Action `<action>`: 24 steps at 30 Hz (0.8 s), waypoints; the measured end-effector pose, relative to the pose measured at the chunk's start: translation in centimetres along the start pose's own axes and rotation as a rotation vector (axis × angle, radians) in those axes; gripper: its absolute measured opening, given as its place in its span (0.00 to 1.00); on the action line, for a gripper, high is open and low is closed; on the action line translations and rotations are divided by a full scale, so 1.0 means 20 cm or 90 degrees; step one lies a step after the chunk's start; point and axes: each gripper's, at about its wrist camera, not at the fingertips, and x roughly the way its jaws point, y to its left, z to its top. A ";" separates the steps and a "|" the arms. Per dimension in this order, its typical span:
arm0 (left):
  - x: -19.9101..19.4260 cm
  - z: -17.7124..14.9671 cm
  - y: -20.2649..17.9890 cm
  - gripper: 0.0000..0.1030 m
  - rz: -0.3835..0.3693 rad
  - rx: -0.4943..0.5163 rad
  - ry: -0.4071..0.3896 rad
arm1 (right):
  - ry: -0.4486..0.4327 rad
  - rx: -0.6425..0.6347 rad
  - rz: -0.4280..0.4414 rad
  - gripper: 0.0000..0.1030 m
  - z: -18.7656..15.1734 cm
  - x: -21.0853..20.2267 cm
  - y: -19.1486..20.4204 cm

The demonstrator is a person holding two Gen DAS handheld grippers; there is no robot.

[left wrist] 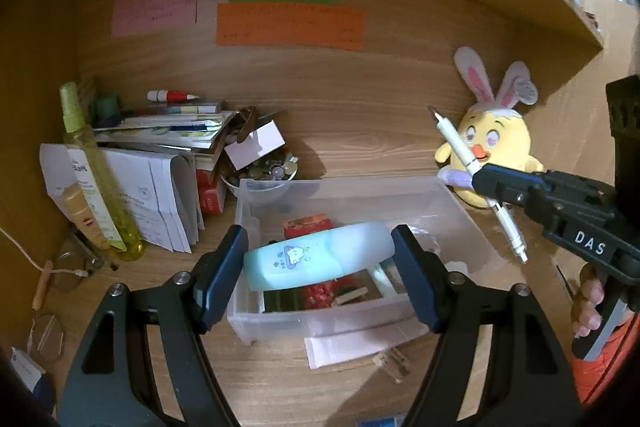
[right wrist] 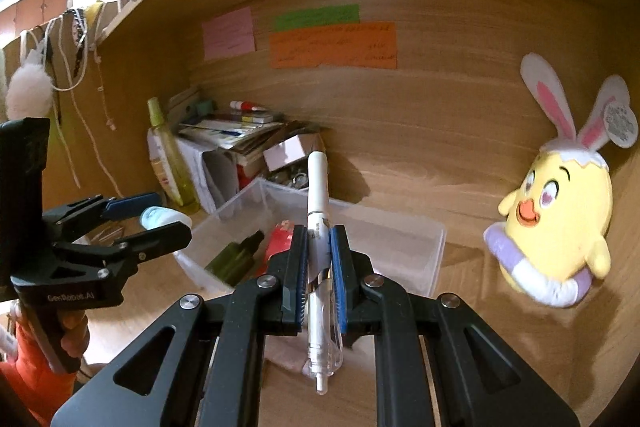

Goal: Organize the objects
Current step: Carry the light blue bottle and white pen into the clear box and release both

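My left gripper (left wrist: 320,267) is shut on a pale blue case with a cloud picture (left wrist: 316,261) and holds it crosswise over the clear plastic box (left wrist: 460,199). The case's end also shows in the right wrist view (right wrist: 160,217). The box holds a red packet (left wrist: 308,223), a dark green bottle (right wrist: 236,259) and other small items. My right gripper (right wrist: 319,239) is shut on a white pen (right wrist: 318,187), tip pointing up and away, to the right of the box. In the left wrist view the pen (left wrist: 460,147) sticks out of the right gripper (left wrist: 486,183).
A yellow chick plush with bunny ears (left wrist: 492,143) sits against the back wall at right. A stack of books and papers (left wrist: 168,131), a yellow spray bottle (left wrist: 92,171) and a bowl of small items (left wrist: 264,171) stand at left. Coloured notes (left wrist: 288,23) hang on the wall. A shelf runs overhead.
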 end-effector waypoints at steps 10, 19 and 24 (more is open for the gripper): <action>0.26 -0.03 0.05 0.71 0.007 0.002 0.067 | 0.018 -0.014 -0.030 0.10 0.02 0.18 -0.01; 0.38 -0.06 0.05 0.71 -0.007 0.004 0.097 | 0.082 -0.033 -0.030 0.10 -0.07 0.38 0.01; 0.40 -0.07 0.05 0.71 -0.015 0.011 0.103 | 0.118 -0.038 -0.027 0.10 -0.11 0.47 0.02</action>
